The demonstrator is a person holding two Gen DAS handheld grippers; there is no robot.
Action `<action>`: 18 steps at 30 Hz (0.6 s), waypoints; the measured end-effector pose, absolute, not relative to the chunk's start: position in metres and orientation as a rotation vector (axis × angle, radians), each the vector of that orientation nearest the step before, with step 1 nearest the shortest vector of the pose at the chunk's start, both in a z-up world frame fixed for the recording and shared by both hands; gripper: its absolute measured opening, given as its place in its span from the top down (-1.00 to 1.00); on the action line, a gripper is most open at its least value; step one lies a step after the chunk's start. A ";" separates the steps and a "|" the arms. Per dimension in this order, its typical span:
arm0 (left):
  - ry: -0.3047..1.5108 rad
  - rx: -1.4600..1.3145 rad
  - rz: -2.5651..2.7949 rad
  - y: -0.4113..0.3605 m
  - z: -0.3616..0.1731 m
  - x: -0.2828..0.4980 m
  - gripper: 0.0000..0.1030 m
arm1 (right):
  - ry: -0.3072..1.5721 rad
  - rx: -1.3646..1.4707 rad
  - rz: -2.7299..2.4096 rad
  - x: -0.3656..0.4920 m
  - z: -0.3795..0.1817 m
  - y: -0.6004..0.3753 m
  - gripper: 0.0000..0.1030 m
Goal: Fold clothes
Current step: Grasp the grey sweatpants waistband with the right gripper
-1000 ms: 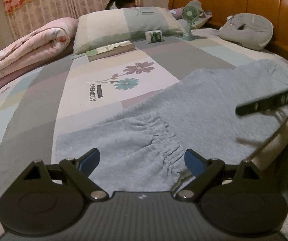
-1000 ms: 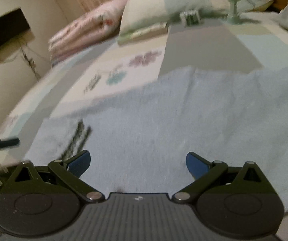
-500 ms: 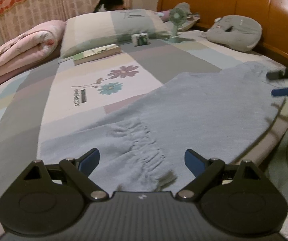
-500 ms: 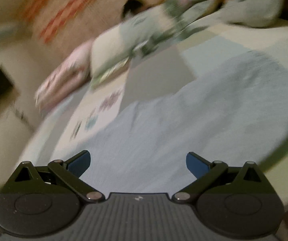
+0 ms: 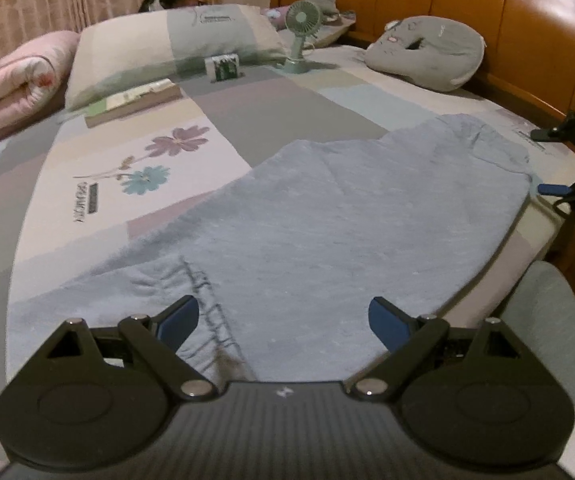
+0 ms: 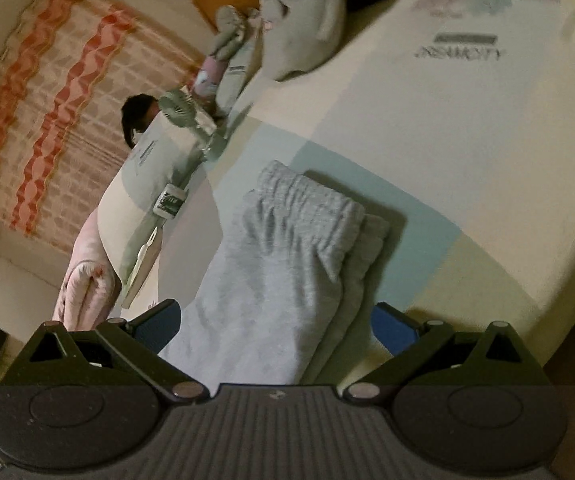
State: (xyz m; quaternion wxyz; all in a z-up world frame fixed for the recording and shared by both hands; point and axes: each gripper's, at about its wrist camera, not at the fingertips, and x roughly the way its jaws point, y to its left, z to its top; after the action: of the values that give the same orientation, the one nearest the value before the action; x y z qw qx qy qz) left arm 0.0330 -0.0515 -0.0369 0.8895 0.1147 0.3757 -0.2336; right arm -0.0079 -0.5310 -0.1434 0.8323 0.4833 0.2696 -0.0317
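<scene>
Pale blue-grey knit sweatpants (image 5: 351,216) spread flat across a patchwork bedsheet with a flower print (image 5: 159,160), near the bed's front edge, likely smoothed out for folding. One end with an elastic gathered band close under the left gripper (image 5: 283,318); opposite end far right, by the mattress corner.

Left gripper: jaws wide apart, nothing between the blue pads, hovering over the near gathered section, angled down. Probably lining up for a pinch at that end.

Right gripper (image 6: 277,322): view rolled heavily sideways, jaws also spread, pads not pressing. Far end of the garment (image 6: 287,248) lies between the two fingers, gathered hem pointing away from the camera, a second layer showing under the top one on its right side. Cloth inside the opening but no clamp seen. Judged: both ends being bracketed so the length can be doubled over.

Clutter kept well clear at the head of the bed: striped pillow (image 5: 175,44), small green desk fan (image 5: 301,36), grey U-shaped cushion (image 5: 427,52), rolled pink quilt (image 5: 11,80), book (image 5: 135,100). Wooden headboard (image 5: 487,12) behind. Plenty of bare sheet beyond the garment for the fold.

Risk: loose double layer at the right end may split if only the top ply is caught.
</scene>
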 end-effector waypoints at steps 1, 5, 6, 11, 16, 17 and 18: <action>0.782 0.238 -0.483 -0.053 -0.037 0.033 -0.78 | 0.578 1.038 -0.065 -0.003 -0.147 -0.531 -1.00; 0.789 0.246 -0.471 -0.057 -0.038 0.035 -0.78 | 0.593 1.053 -0.072 0.013 -0.153 -0.529 -1.00; 0.790 0.251 -0.468 -0.058 -0.038 0.035 -0.78 | 0.596 1.055 -0.076 0.017 -0.154 -0.528 -1.00; 0.788 0.257 -0.478 -0.060 -0.038 0.034 -0.78 | 0.571 1.064 -0.078 0.029 -0.159 -0.534 -1.00; 0.786 0.266 -0.477 -0.061 -0.040 0.033 -0.78 | 0.557 1.074 -0.059 0.033 -0.161 -0.537 -1.00; 0.786 0.269 -0.476 -0.061 -0.040 0.033 -0.78 | 0.556 1.075 -0.055 0.034 -0.161 -0.537 -1.00; 0.786 0.271 -0.477 -0.062 -0.040 0.033 -0.78 | 0.554 1.075 -0.050 0.034 -0.161 -0.536 -1.00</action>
State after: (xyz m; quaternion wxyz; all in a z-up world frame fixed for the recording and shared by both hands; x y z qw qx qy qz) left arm 0.0327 -0.0615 -0.0404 0.8872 0.1306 0.3783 -0.2296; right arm 0.0342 -0.5364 -0.1610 0.8223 0.5054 0.2605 -0.0234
